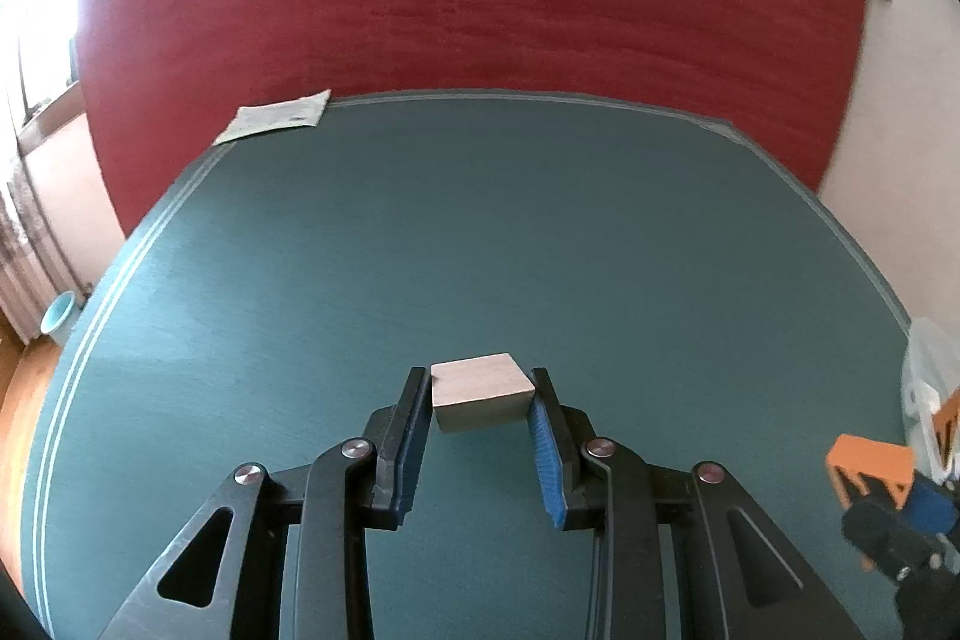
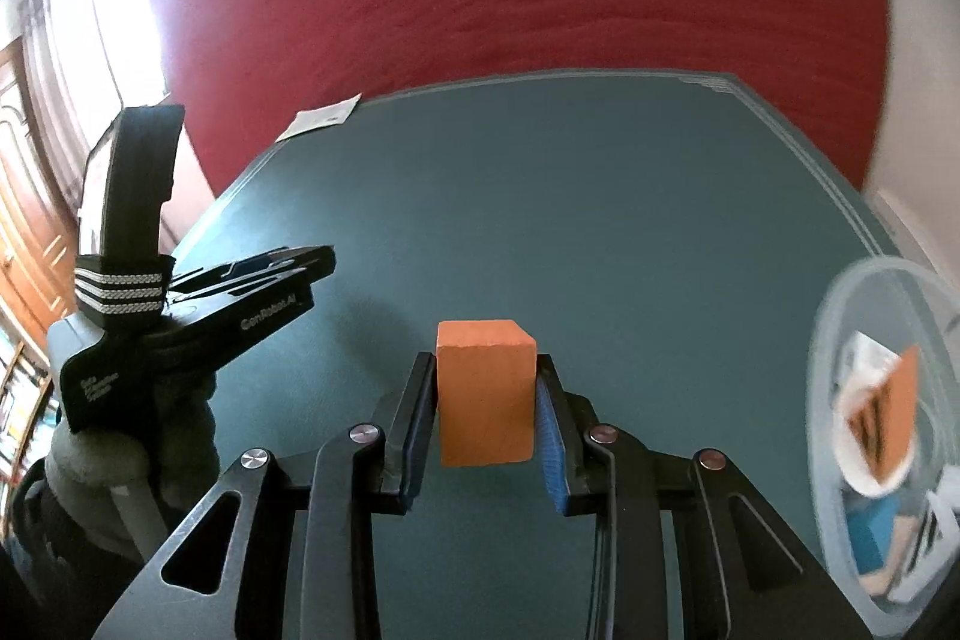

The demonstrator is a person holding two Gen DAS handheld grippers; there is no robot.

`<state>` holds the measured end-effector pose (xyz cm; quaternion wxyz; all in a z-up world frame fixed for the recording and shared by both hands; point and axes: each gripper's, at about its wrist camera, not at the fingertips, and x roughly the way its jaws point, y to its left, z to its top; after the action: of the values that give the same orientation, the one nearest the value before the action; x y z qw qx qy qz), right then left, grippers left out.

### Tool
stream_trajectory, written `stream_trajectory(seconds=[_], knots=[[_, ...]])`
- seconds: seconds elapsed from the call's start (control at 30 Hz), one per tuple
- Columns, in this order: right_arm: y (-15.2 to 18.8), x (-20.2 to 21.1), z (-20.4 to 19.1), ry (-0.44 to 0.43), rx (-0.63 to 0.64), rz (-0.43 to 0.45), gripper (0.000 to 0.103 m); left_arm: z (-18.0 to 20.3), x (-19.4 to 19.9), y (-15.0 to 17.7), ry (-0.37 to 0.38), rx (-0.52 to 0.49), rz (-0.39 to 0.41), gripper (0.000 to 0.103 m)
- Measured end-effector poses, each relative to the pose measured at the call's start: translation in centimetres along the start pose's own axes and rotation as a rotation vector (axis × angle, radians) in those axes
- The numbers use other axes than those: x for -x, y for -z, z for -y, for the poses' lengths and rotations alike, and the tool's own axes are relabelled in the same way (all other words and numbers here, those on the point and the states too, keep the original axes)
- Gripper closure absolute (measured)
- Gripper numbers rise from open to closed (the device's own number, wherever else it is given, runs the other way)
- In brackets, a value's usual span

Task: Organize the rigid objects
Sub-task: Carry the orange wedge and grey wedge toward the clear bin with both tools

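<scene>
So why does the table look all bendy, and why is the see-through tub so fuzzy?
In both wrist views the fisheye lens bows the green table edges into curves. In the right wrist view the clear tub sits at the frame's edge and is smeared by blur, while the orange block stays sharp. In the left wrist view the window is washed out white.

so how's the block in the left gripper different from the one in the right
The pale wooden block is unpainted; the orange block is painted. The wooden one lies low and flat between the left gripper fingers; the orange one stands tall in the right gripper. Both are plain blocks, each clamped.
</scene>
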<state>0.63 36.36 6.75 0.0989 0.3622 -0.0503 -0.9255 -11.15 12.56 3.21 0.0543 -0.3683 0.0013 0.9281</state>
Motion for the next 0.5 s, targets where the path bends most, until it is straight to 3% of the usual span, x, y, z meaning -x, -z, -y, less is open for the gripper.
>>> stream_trajectory(seconds=[0.23, 0.5], knots=[[0.7, 2.3, 3.1, 0.076, -0.063, 0.025, 0.071, 1.0, 0.2, 0.6, 0.037, -0.023, -0.007, 0.069], [1.2, 4.8, 7.7, 0.22, -0.165, 0.076, 0.071, 1.6, 0.3, 0.7, 0.083, -0.038, -0.01, 0.069]])
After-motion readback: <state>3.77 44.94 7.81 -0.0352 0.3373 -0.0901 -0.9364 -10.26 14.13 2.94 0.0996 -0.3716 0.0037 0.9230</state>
